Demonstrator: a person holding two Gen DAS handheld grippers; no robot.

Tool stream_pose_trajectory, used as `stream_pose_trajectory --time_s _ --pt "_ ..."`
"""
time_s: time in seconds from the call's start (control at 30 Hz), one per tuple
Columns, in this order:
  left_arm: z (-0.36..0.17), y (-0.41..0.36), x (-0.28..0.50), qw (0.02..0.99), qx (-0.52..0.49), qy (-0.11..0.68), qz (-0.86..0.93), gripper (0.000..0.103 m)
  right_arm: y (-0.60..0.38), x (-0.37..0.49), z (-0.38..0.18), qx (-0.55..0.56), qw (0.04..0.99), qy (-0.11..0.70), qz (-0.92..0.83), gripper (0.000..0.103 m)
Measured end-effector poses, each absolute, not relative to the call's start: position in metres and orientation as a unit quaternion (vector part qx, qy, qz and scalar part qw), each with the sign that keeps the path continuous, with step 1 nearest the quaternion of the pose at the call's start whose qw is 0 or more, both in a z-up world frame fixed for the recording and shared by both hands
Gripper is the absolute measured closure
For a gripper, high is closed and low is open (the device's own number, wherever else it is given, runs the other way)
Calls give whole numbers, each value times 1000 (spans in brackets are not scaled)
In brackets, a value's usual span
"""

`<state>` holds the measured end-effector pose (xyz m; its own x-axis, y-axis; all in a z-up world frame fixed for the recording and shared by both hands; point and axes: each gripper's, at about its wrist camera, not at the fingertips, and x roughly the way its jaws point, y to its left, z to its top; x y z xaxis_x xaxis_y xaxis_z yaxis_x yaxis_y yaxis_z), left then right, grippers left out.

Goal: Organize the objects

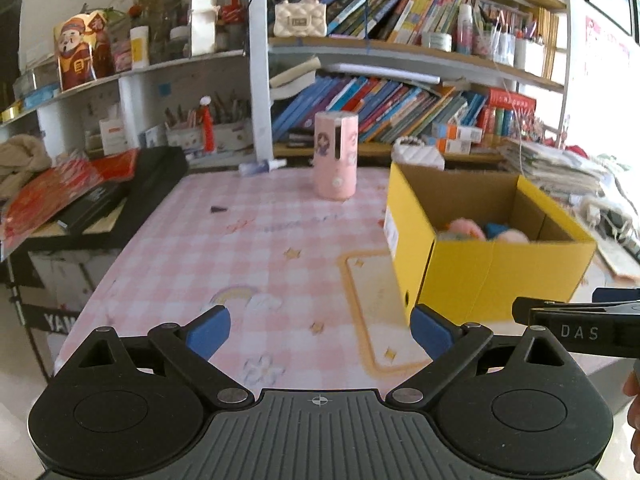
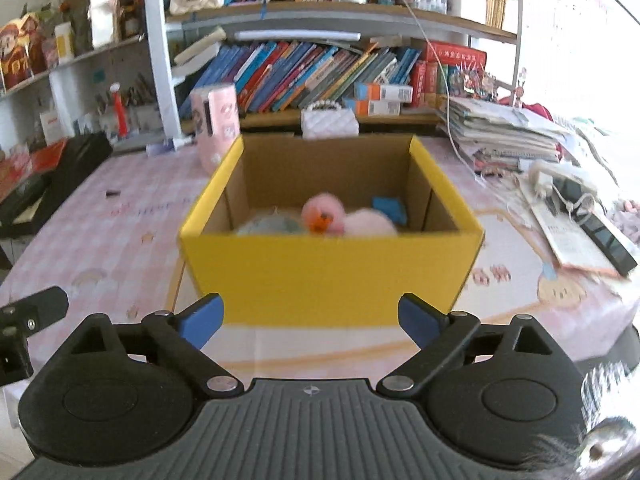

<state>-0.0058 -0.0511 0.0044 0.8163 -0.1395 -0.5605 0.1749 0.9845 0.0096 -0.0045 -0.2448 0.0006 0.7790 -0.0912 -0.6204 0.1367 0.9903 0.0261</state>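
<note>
A yellow cardboard box [image 2: 332,276] stands open on the pink checked table [image 2: 112,224]. Inside lie a pink plush toy [image 2: 324,212], a pale pink plush [image 2: 368,222], a light blue plush [image 2: 272,226] and a blue item [image 2: 390,206]. My right gripper [image 2: 310,320] is open and empty, just in front of the box's near wall. My left gripper [image 1: 320,332] is open and empty over the table, with the box [image 1: 480,268] to its right. The right gripper's body shows at the right edge of the left wrist view [image 1: 580,330].
A pink cylindrical holder [image 1: 336,156] stands at the table's far side, left of the box. A white quilted purse [image 2: 330,122] sits behind the box. Stacked papers [image 2: 504,136] and a phone [image 2: 600,228] lie right. Black cases [image 1: 120,196] lie left. Bookshelves [image 1: 400,108] stand behind.
</note>
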Motion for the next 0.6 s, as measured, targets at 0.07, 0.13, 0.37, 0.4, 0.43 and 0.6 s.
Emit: stream_pose_trajectory --time_s 0.07,0.13,0.37,0.4,0.43,0.6 --pt "2 -46 -12 950 34 299 -82 5 -236 -14 -3 33 941 332 -60 5" --pt "1 -41 -17 949 35 301 -81 5 -227 -22 -6 27 940 335 -57 3" --pt "-2 -30 -31 947 35 308 -79 4 -206 -39 -6 11 941 334 -52 0" --pt "-2 -28 -32 947 35 308 -78 3 -202 -41 -6 10 941 334 -52 0" --pt "-2 -26 -34 948 35 308 -77 2 -201 -43 -7 10 941 335 -51 0" --pt "-3 -23 -39 949 37 305 -75 1 -191 -49 -7 6 940 337 -48 0"
